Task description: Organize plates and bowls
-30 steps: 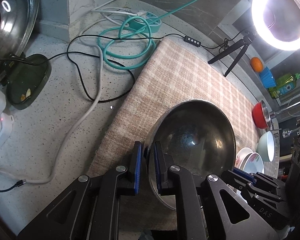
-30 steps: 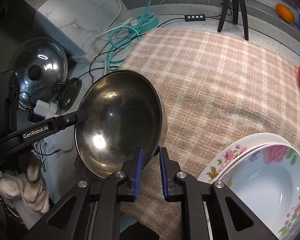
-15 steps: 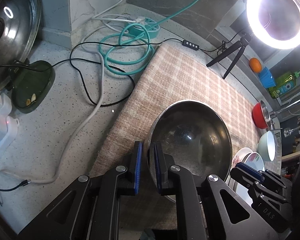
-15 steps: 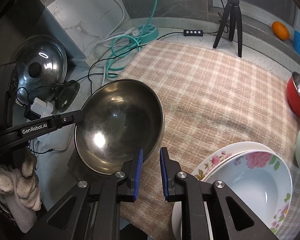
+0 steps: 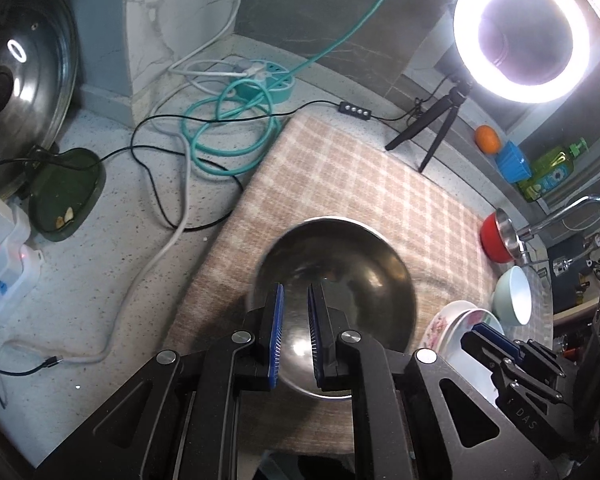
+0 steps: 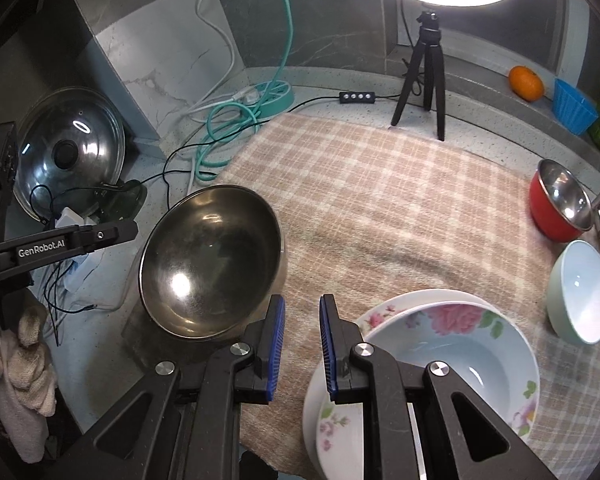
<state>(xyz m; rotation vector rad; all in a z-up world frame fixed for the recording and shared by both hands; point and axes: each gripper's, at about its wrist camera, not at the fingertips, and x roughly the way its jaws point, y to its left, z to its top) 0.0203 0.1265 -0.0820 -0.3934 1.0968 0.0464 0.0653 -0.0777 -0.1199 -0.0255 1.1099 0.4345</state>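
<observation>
**Steel bowl set down, both hand-held grippers clear of it**

Nearest you, your right hand-held gripper (image 6: pixel 302 340) has its jaws drawn close together with nothing between them. Directly beneath it sits the stack of floral plates (image 6: pixel 452 356), so that is the task item closest to this hand. Your left hand-held gripper (image 5: pixel 295 332) is likewise nearly closed and empty, hanging above the near rim of the steel bowl (image 6: pixel 210 260).

The steel bowl lies ahead and to the left of your right hand-held gripper, at the left edge of the checked cloth (image 6: pixel 380 200) on the desk (image 5: pixel 100 280). It is round, so no long axis governs the approach; the left hand is the nearer one to it.

A second ago both grippers pinched the bowl's rim, one on each side. Now neither touches it, both have risen, and the bowl looks smaller below them.

Farther right stand the pale green bowl (image 6: pixel 580 292) and the red bowl (image 6: pixel 556 204), apart from each other and not yet stacked.
</observation>
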